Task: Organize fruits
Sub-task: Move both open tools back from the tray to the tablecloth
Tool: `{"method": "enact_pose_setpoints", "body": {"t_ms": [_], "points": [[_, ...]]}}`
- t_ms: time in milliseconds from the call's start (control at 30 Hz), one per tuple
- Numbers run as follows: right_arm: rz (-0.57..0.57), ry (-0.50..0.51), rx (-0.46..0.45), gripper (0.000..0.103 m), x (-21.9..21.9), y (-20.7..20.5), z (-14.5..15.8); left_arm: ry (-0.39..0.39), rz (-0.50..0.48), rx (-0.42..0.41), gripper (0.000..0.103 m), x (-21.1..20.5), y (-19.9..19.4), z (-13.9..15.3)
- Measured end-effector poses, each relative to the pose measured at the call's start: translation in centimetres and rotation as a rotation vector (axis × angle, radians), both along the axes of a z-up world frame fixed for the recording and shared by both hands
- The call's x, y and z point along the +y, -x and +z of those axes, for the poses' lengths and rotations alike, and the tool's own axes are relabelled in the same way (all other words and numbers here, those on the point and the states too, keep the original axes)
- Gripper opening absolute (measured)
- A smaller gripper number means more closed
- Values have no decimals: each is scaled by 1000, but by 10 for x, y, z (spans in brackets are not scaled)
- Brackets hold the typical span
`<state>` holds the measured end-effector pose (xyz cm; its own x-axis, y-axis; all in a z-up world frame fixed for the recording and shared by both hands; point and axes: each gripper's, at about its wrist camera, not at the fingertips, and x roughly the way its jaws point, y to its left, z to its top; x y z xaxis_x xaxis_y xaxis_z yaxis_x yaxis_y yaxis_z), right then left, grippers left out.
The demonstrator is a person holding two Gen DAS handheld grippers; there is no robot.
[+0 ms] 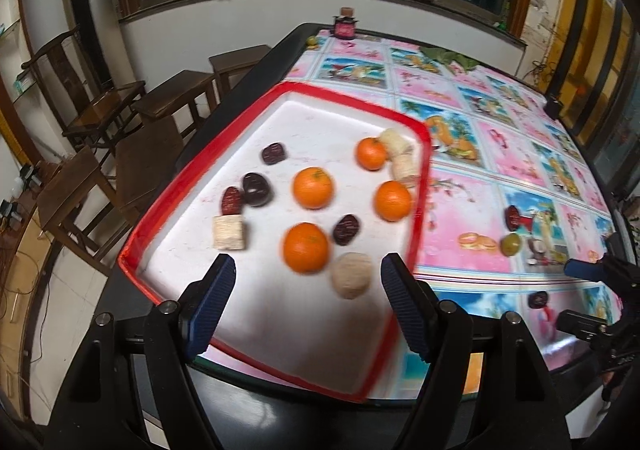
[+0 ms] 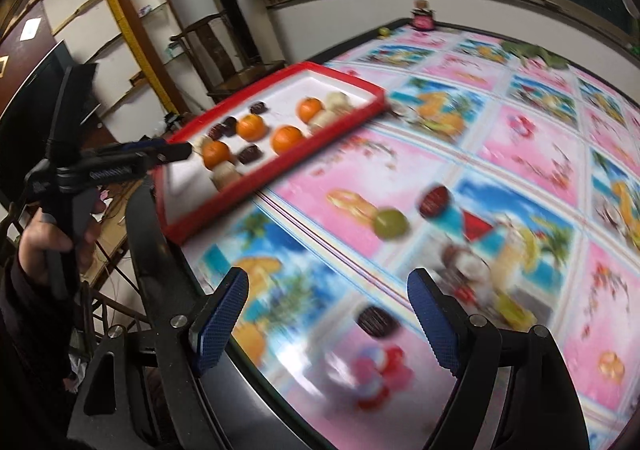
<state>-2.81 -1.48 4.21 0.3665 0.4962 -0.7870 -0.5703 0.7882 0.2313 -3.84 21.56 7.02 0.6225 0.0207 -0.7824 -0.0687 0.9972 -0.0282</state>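
A white tray with a red rim (image 1: 276,97) (image 2: 280,165) lies on the table's left side. It holds several oranges (image 1: 313,187), dark dates (image 1: 345,230) and pale sugarcane pieces (image 1: 229,232). My left gripper (image 1: 308,290) is open and empty above the tray's near end, just in front of an orange (image 1: 305,247) and a pale round piece (image 1: 351,274). My right gripper (image 2: 328,310) is open and empty above the tablecloth, over a dark date (image 2: 376,321). A green fruit (image 2: 390,223) (image 1: 511,244) and another date (image 2: 434,201) (image 1: 511,216) lie farther out on the cloth.
The table (image 1: 500,153) has a pink and blue picture cloth. A small jar (image 1: 345,22) stands at its far edge. Wooden chairs and stools (image 1: 160,109) stand left of the table. The right gripper shows at the edge of the left wrist view (image 1: 600,274).
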Motion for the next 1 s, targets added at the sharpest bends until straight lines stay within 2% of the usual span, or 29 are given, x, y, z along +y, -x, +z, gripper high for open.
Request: {"method": "enact_pose_setpoints", "body": {"t_ms": [200,433,600,633,767,833,900,933,1000], "points": [[-45,14,7,83,-30,5,-5,28,-86,-5,77,-36,4,5],[-97,21,-16,81,-54,-13,-1,72,-236,50,77,-96,11,-11],[-113,28,-22,65,-63,-28,0,138,-331,61,77,-137,15,-24],[-112,24,-16,58,-64,-33,0,161,-350,67,77,-143,15,-26],[-117,19,-21,51,-64,-46,1,207,-403,90,77,-164,9,-33],[-115,15,-13,47,-62,-53,-1,221,-427,96,74,-173,6,-36],[-114,4,-8,46,-60,-61,-2,223,-443,98,62,-179,4,-39],[-110,-3,-1,45,-58,-66,-4,218,-454,102,59,-184,1,-41],[-107,-13,8,44,-54,-74,-6,209,-460,113,44,-188,-3,-46]]}}
